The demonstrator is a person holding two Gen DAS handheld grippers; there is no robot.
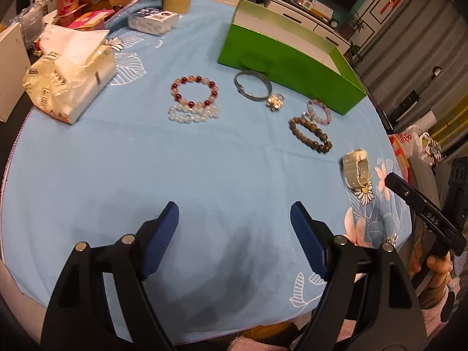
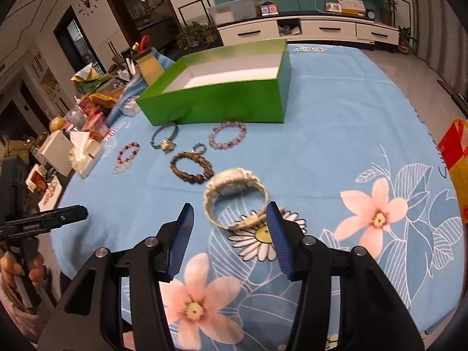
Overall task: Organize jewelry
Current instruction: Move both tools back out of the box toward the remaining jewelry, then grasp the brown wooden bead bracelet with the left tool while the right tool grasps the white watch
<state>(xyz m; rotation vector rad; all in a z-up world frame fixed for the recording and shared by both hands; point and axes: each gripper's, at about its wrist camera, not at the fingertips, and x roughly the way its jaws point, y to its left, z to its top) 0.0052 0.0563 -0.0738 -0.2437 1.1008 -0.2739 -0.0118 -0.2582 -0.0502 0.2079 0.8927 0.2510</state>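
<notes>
The right gripper (image 2: 231, 222), jaws wide and empty, faces the white watch (image 2: 235, 194) on the blue cloth (image 2: 336, 146). Rigid and bulky, it suits a strap pinch. The left gripper (image 1: 234, 225) gapes empty.

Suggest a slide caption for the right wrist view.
Open right gripper nears a white watch; bracelets and green box beyond.

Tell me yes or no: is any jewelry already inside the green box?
No. In the right wrist view the green box shows only a bare white inside, while the white watch and the bracelets lie on the blue tablecloth.
</notes>
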